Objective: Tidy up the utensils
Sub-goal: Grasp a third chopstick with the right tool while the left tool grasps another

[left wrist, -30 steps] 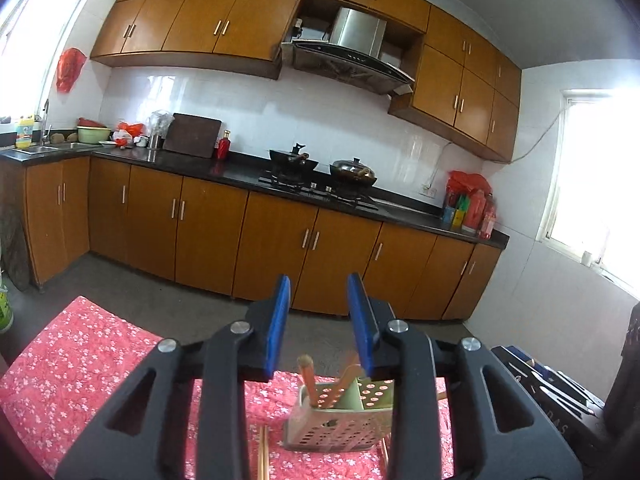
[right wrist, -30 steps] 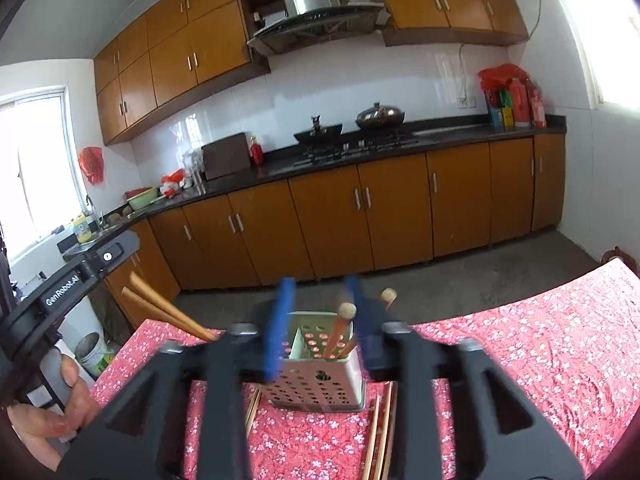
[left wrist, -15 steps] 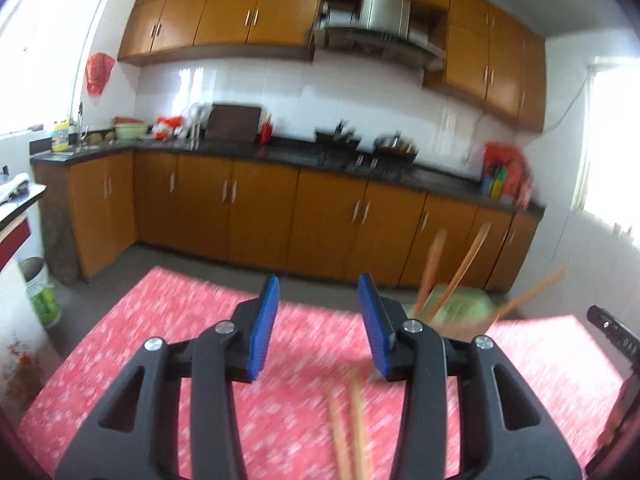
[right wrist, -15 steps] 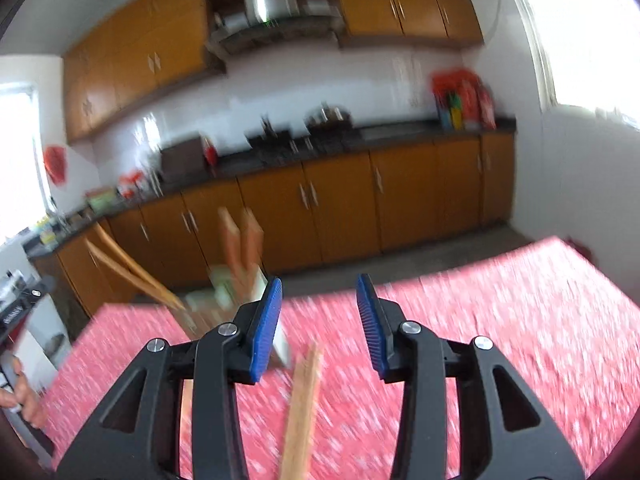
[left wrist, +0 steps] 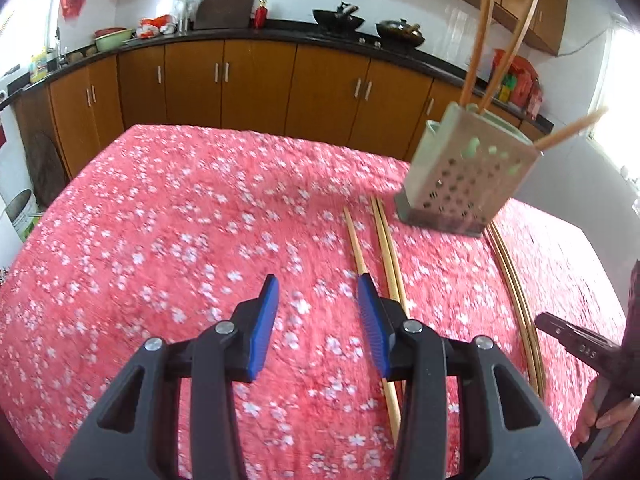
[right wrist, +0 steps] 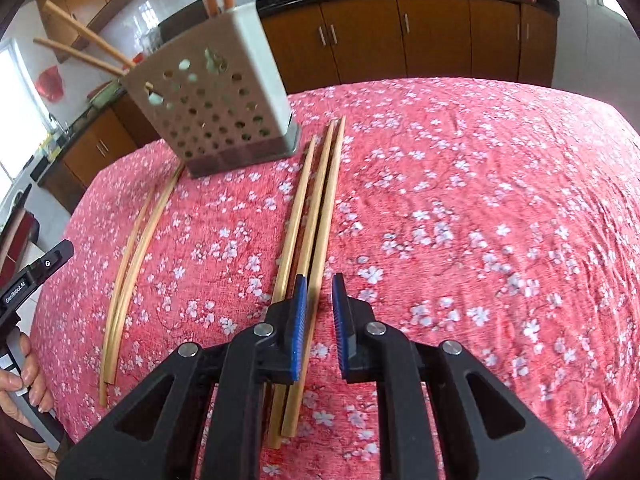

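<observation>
- The holder (right wrist: 212,96), a pale perforated box, stands upright on the red flowered cloth of the desk (right wrist: 480,200), toward its far side.
- 4 chopsticks already stand in the holder: 2 rise steeply (left wrist: 478,40) and 2 lean out sideways (right wrist: 80,44).
- Loose chopsticks lie flat on the cloth in 2 groups, so by my judgement the job is somewhere near halfway.
- One group of 3 chopsticks (right wrist: 316,208) lies just beside the holder's base and runs back toward the right gripper (right wrist: 319,322).
- The other group is a thin pair (right wrist: 132,264), lying on the holder's other side, well apart from the 3.
- The right gripper is released, its jaws only narrowly parted and empty, hovering over the near ends of the 3 chopsticks, one stick passing under the left blue pad.
- The left gripper (left wrist: 318,324) is also released, jaws wide and empty, above bare cloth, with the nearest chopstick (left wrist: 374,304) passing under its right pad.
- Open room is generous: the cloth to the right of the 3 chopsticks is bare, as is the wide stretch left of the left gripper.
- The desk's far edge falls away just behind the holder, toward the floor and the brown cabinets (left wrist: 256,80).
- The leaning chopsticks jut past the holder's rim and would likely snag a careless approach.
</observation>
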